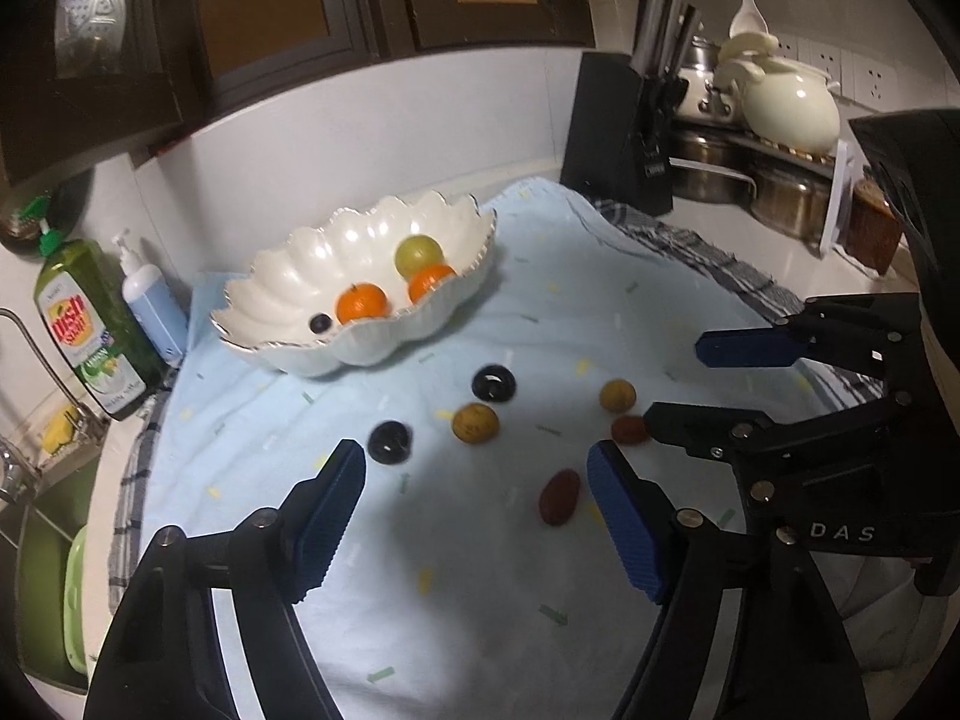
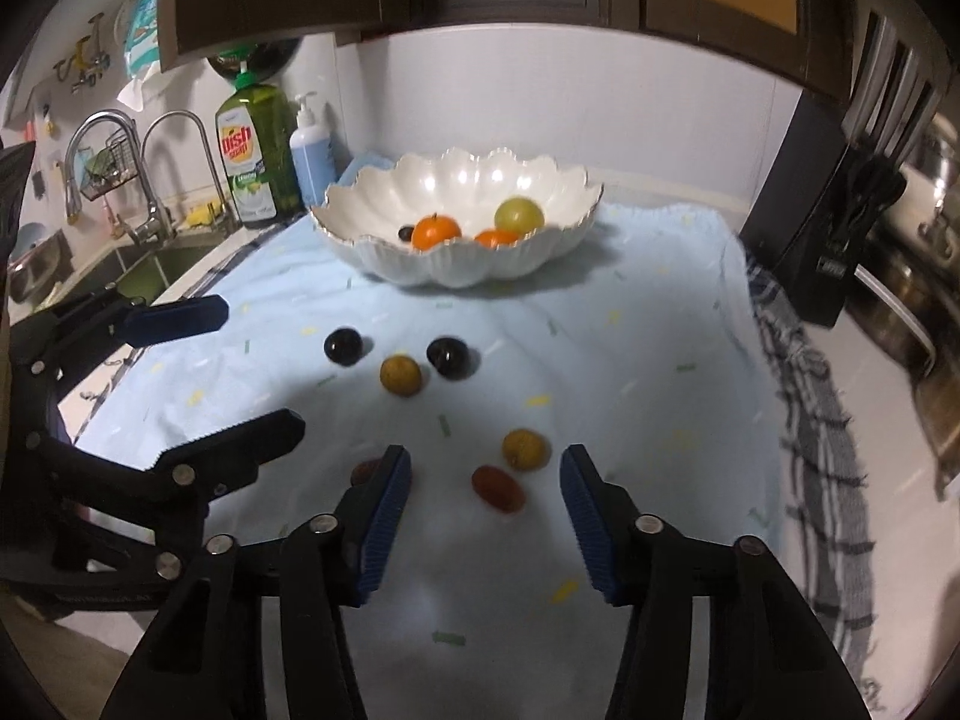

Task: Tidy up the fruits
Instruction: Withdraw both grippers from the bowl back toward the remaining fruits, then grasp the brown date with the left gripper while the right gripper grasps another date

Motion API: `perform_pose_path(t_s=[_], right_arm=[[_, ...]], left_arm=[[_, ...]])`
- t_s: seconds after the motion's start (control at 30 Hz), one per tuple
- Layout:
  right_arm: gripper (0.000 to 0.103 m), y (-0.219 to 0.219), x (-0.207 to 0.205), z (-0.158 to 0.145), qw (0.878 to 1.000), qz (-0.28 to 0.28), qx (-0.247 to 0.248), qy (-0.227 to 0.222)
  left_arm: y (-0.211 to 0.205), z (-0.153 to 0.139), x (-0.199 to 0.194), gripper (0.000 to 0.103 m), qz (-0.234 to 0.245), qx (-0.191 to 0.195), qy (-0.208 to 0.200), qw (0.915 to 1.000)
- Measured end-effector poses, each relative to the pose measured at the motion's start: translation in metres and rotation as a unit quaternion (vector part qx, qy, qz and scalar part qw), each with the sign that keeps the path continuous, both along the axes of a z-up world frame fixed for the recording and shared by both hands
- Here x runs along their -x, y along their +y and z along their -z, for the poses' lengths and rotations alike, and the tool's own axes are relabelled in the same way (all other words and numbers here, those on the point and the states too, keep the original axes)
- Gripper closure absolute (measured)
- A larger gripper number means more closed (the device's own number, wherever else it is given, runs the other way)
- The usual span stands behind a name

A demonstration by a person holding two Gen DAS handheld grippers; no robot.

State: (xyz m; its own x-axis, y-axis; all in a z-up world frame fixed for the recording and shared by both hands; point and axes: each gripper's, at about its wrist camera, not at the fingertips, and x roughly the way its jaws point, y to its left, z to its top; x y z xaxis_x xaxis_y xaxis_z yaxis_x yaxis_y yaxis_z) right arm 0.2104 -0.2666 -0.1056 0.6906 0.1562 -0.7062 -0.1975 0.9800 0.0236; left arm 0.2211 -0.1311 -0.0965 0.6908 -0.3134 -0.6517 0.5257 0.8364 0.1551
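The white scalloped bowl (image 2: pixel 459 240) stands at the far side of a light blue towel (image 1: pixel 456 570) spread over the bench, probably there to stop round fruit from rolling. The bowl already holds two oranges (image 2: pixel 436 230), a green grape-like fruit (image 2: pixel 519 214) and one small dark berry (image 2: pixel 407 233) — so the sorting is judged partly done.

Six loose fruits remain on the towel, well apart from the bowl: two dark plums (image 2: pixel 343 346), two tan round fruits (image 2: pixel 401 375) and two reddish oval ones (image 2: pixel 497 487), one of which is partly hidden behind a finger in the right wrist view.

The left hand-held gripper (image 1: pixel 477 519) is empty, its jaws spread wide, and hangs low over the near part of the towel. One reddish oval fruit (image 1: pixel 559 496) lies just beside its right finger.

The right hand-held gripper (image 2: pixel 486 516) is likewise empty with jaws wide apart. A reddish fruit and a tan fruit (image 2: pixel 525 449) lie just ahead of the gap between its fingers — it appears lined up for a pick of the reddish one.

The remaining fruit is small and smooth; a light, centred squeeze seems advisable to avoid it slipping out.
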Motion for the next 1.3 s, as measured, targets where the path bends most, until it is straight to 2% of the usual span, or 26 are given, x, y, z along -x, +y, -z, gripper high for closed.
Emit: perform_pose_path(t_s=[0.5, 0.7, 0.9, 1.13, 1.3], right_arm=[[0.06, -0.005, -0.018, 0.031, 0.999, 0.004, -0.019, 0.042], [0.063, -0.005, -0.026, 0.039, 0.998, 0.004, -0.035, 0.057], [0.066, -0.007, -0.032, 0.047, 0.997, 0.01, -0.044, 0.069], [0.076, -0.008, -0.034, 0.049, 0.996, 0.017, -0.043, 0.071], [0.078, -0.008, -0.034, 0.049, 0.997, 0.016, -0.04, 0.07]], left_arm=[[-0.018, 0.04, -0.009, 0.048, 0.039, -0.015, 0.05, 0.9979], [-0.022, 0.052, -0.017, 0.056, 0.045, -0.005, 0.086, 0.9952], [-0.023, 0.058, -0.026, 0.069, 0.046, 0.004, 0.11, 0.9929], [-0.026, 0.062, -0.027, 0.082, 0.054, 0.007, 0.12, 0.9913], [-0.026, 0.062, -0.029, 0.084, 0.052, 0.013, 0.123, 0.991]])
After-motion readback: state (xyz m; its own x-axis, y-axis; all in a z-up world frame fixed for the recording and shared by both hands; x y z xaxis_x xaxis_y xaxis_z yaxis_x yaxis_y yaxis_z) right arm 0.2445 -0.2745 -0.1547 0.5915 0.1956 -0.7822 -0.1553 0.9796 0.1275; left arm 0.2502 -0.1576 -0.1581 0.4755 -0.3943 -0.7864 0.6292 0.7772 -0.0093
